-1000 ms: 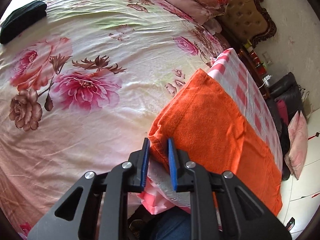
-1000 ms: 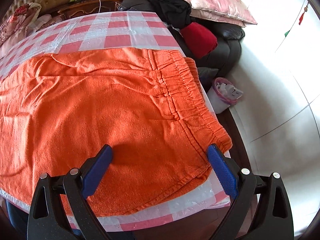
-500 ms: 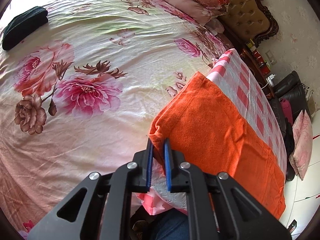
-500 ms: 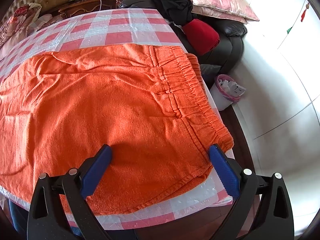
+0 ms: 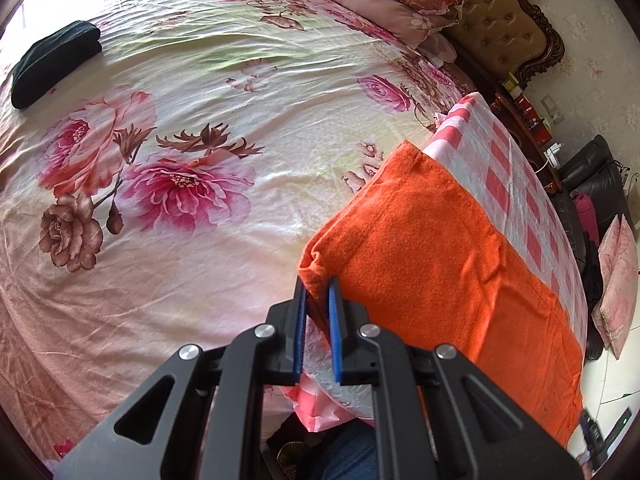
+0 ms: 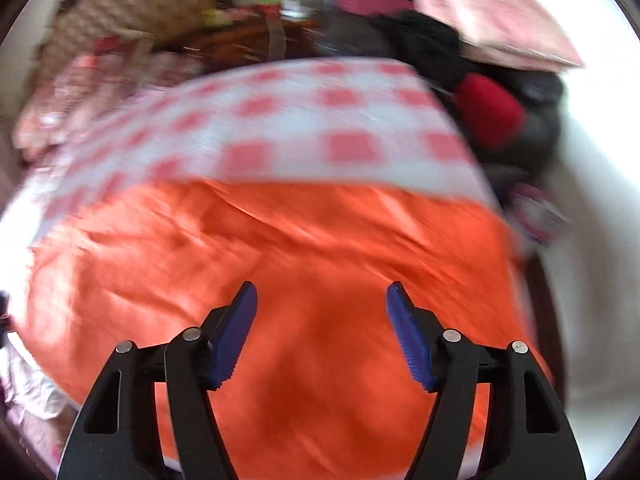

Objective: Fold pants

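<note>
Orange pants (image 5: 432, 256) lie flat on a table with a red-and-white checked cloth (image 5: 516, 184). My left gripper (image 5: 318, 292) is shut on the near corner of the leg hem, at the table's end beside the bed. In the right wrist view, which is blurred by motion, the pants (image 6: 304, 248) fill the lower half. My right gripper (image 6: 322, 300) is open above the middle of the pants, its blue pads (image 6: 236, 332) apart and holding nothing. The waistband is not visible in this blur.
A bed with a floral sheet (image 5: 180, 152) lies left of the table, with a dark folded cloth (image 5: 52, 62) at its far side. Pillows and a tufted headboard (image 5: 496, 24) stand beyond. A dark sofa with cushions and clothes (image 6: 480, 92) is past the table.
My left gripper has closed on the hem corner and pulled it up slightly. My right gripper has moved fast from the waistband corner inward over the pants, its jaws narrower but still open.
</note>
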Tool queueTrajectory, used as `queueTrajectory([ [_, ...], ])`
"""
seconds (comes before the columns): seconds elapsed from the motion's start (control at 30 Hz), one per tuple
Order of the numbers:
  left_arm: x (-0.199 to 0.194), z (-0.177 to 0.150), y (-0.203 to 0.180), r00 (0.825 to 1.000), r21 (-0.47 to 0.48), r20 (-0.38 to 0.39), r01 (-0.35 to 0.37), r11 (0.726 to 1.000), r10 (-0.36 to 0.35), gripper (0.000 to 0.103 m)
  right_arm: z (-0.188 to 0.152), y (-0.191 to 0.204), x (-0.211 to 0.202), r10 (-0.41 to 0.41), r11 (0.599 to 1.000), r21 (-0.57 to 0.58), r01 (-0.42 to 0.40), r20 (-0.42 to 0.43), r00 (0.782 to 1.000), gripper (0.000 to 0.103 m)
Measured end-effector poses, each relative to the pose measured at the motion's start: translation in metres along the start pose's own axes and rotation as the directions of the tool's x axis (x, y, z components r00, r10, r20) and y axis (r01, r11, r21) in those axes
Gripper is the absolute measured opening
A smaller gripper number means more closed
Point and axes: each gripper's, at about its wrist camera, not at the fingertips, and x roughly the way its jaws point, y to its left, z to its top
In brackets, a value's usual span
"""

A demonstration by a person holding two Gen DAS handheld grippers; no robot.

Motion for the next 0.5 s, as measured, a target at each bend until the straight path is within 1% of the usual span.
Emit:
queueTrajectory([
  [0.03, 0.000, 0.000, 0.001, 1.000, -0.006, 0.000, 0.004, 1.000, -0.004, 0.010, 0.013, 0.013, 0.011, 0.021, 0.999, -0.047, -0.020, 0.011, 1.000, 0.064],
  [0.1, -0.001, 0.000, 0.003, 1.000, -0.022, 0.003, 0.018, 1.000, -0.018, 0.010, 0.027, 0.024, 0.029, 0.006, 0.996, -0.089, -0.004, 0.017, 1.000, 0.064],
  [0.2, -0.001, -0.002, 0.007, 0.999, -0.037, 0.013, 0.040, 0.998, -0.040, 0.010, 0.044, 0.016, 0.058, -0.075, 0.995, -0.074, 0.074, -0.006, 0.997, 0.062],
  [0.27, -0.001, -0.002, 0.010, 0.998, -0.046, 0.018, 0.062, 0.997, -0.061, 0.010, 0.046, 0.003, 0.073, -0.152, 0.987, -0.050, 0.150, -0.037, 0.988, 0.063],
  [0.33, 0.000, -0.003, 0.012, 0.997, -0.047, 0.018, 0.077, 0.996, -0.077, 0.010, 0.044, -0.004, 0.074, -0.146, 0.989, -0.016, 0.146, -0.056, 0.988, 0.062],
  [0.37, 0.000, -0.003, 0.014, 0.996, -0.046, 0.018, 0.086, 0.995, -0.085, 0.010, 0.044, -0.004, 0.071, -0.161, 0.987, -0.009, 0.161, -0.052, 0.986, 0.062],
  [0.4, 0.000, -0.003, 0.015, 0.995, -0.048, 0.018, 0.099, 0.994, -0.098, 0.010, 0.044, 0.000, 0.065, -0.200, 0.980, -0.007, 0.200, -0.044, 0.979, 0.063],
  [0.43, -0.001, -0.004, 0.018, 0.993, -0.058, 0.020, 0.121, 0.991, -0.120, 0.011, 0.043, 0.004, 0.059, -0.213, 0.977, -0.003, 0.213, -0.034, 0.976, 0.063],
  [0.47, -0.001, -0.005, 0.022, 0.989, -0.079, 0.025, 0.146, 0.986, -0.144, 0.015, 0.044, 0.016, 0.047, -0.174, 0.985, 0.001, 0.175, -0.014, 0.985, 0.063],
  [0.5, -0.001, -0.006, 0.029, 0.984, -0.113, 0.029, 0.178, 0.978, -0.176, 0.020, 0.044, 0.029, 0.037, -0.119, 0.993, -0.004, 0.119, -0.005, 0.993, 0.063],
])
